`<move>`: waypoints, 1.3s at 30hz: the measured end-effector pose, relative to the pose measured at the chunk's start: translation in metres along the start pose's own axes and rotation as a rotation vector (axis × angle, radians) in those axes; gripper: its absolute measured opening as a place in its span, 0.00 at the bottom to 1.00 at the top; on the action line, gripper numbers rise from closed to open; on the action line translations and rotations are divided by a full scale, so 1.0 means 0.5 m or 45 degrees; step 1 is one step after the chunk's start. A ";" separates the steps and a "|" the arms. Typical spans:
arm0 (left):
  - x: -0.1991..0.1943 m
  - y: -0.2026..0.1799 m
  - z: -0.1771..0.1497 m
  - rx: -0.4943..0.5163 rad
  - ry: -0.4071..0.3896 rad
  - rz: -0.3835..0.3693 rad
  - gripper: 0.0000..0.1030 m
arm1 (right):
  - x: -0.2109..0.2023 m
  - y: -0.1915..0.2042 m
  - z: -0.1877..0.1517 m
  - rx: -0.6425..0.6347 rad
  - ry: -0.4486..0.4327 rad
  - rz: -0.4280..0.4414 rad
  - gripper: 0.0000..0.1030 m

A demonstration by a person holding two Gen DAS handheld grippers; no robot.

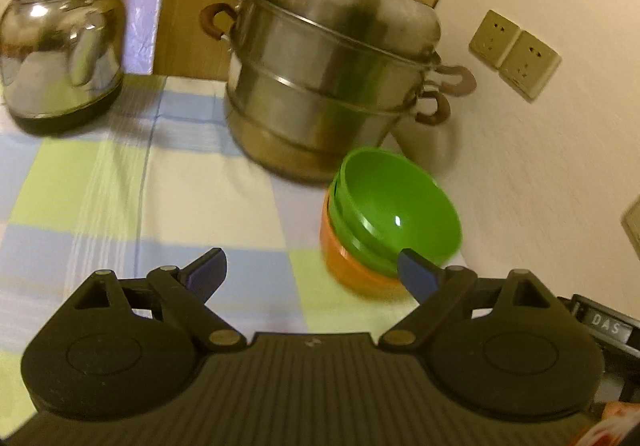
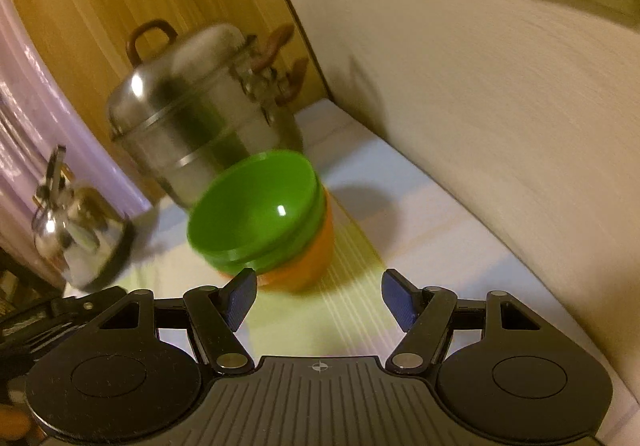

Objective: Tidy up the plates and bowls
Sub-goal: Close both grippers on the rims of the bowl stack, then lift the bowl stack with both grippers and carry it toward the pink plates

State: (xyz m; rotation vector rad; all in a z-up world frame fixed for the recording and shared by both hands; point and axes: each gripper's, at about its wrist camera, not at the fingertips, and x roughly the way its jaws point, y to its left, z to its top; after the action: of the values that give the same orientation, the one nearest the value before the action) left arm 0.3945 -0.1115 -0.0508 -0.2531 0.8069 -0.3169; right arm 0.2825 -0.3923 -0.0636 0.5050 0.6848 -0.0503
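A stack of bowls stands on the checked tablecloth near the wall: two green bowls point(image 1: 394, 206) nested in an orange bowl point(image 1: 352, 272). The stack also shows in the right wrist view, green bowls point(image 2: 256, 210) above the orange bowl point(image 2: 308, 262). My left gripper point(image 1: 314, 270) is open and empty, its right fingertip point(image 1: 416, 272) just in front of the stack. My right gripper point(image 2: 318, 296) is open and empty, its left fingertip point(image 2: 240, 294) close to the stack's base.
A large steel steamer pot point(image 1: 328, 62) stands behind the bowls, also in the right wrist view point(image 2: 200, 114). A steel kettle point(image 1: 60, 50) stands at the far left. The wall with sockets point(image 1: 516, 54) runs along the right.
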 end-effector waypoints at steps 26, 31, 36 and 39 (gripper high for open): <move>0.304 0.004 0.073 -0.207 0.318 -0.230 0.49 | 0.299 -0.043 0.089 0.199 0.253 0.030 0.67; 0.309 0.000 0.069 -0.175 0.316 -0.197 0.39 | 0.326 -0.043 0.082 0.214 0.298 0.020 0.59; 0.308 -0.005 0.066 -0.137 0.317 -0.163 0.31 | 0.333 -0.032 0.078 0.191 0.311 0.018 0.44; 0.301 -0.011 0.065 -0.100 0.320 -0.137 0.29 | 0.334 -0.028 0.076 0.180 0.306 -0.007 0.38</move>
State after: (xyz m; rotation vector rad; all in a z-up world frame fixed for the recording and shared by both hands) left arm 0.5151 -0.1693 -0.1275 -0.3350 1.0573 -0.4242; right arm 0.4324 -0.4024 -0.1476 0.6515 0.9223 -0.0435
